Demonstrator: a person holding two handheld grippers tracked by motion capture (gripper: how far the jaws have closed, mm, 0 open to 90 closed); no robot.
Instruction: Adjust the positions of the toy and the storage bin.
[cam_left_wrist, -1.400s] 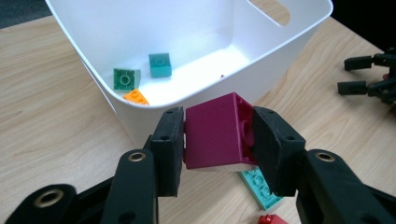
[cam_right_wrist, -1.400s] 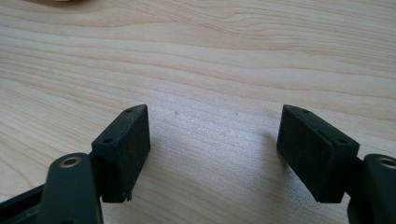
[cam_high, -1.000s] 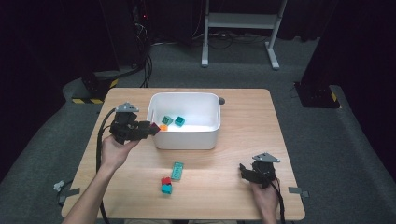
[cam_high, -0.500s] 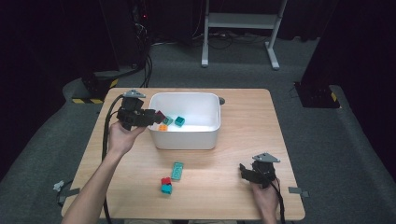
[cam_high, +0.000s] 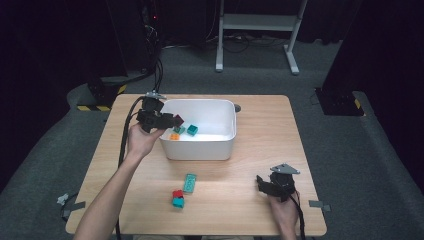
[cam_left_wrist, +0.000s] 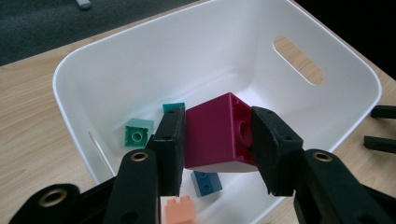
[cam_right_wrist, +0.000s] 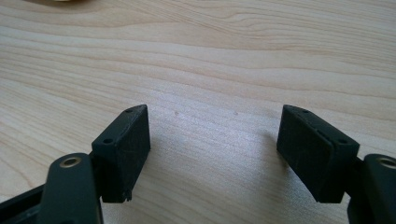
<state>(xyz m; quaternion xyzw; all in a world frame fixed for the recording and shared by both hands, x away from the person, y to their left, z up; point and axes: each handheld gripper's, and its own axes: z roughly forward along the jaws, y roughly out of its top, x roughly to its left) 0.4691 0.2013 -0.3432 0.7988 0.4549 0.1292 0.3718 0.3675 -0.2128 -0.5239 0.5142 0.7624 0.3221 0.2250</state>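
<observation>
A white rectangular plastic bin (cam_left_wrist: 299, 100) with rounded corners and a slot handle in its end wall stands on the light wooden bench (cam_high: 260, 130). Inside it, on the floor, lie a light green studded brick (cam_left_wrist: 138, 132), a darker teal brick (cam_left_wrist: 173, 107) partly hidden behind the jaw, a blue brick (cam_left_wrist: 208, 182) and a pale orange brick (cam_left_wrist: 180, 210); in the high view the orange and teal pieces sit toward the bin's left end.

The left tongs (cam_left_wrist: 217, 135) are about half closed, both pads pressed on a large magenta plastic building brick (cam_left_wrist: 212, 133), held tilted in the air above the bin's left end. Its hollow underside with round tube faces the right pad; its broad side is smooth and glossy.

The right tongs (cam_right_wrist: 212, 140) gape wide and empty, low over bare bench near the front right.

Outside the bin, a teal flat brick (cam_high: 190, 183) lies beside a red brick on a teal brick (cam_high: 177, 198).
</observation>
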